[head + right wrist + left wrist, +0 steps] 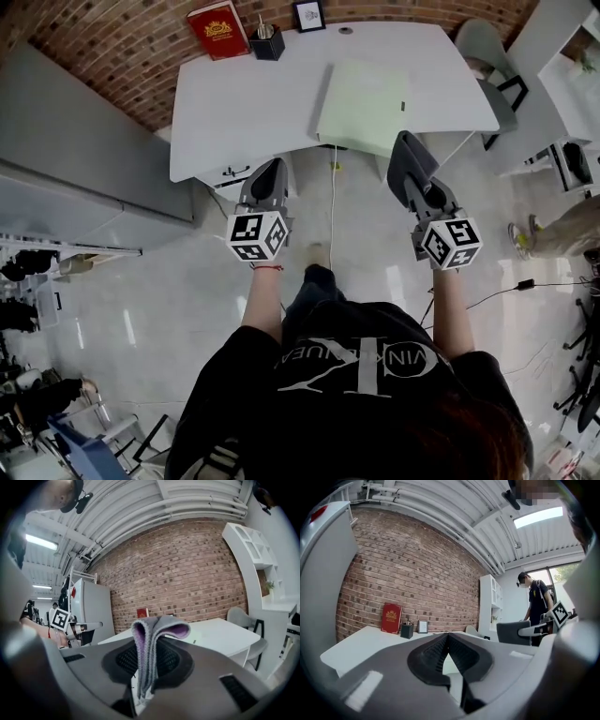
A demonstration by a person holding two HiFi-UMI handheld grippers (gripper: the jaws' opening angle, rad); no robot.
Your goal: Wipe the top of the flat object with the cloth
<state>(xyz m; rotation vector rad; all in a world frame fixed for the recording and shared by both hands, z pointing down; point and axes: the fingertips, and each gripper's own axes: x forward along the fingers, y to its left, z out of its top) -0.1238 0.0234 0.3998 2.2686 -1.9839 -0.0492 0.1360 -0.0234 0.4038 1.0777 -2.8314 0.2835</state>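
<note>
A pale green flat object [364, 105] lies on the white table [244, 103], towards its right half. Both grippers are held over the floor, short of the table's near edge. My right gripper [412, 173] is shut on a folded grey and purple cloth [152, 630], which sticks up between its jaws; in the head view the cloth [405, 150] hangs just below the flat object's near edge. My left gripper [272, 171] is shut with nothing in it, its jaw tips meeting [448, 635]. It hovers by the table's front left part.
A red book [217, 28], a dark pen holder [268, 42] and a small picture frame [308, 14] stand along the table's far edge by the brick wall. A grey chair [489, 58] is at the right end, a grey cabinet [75, 178] at the left. Another person [536, 603] stands off to the right.
</note>
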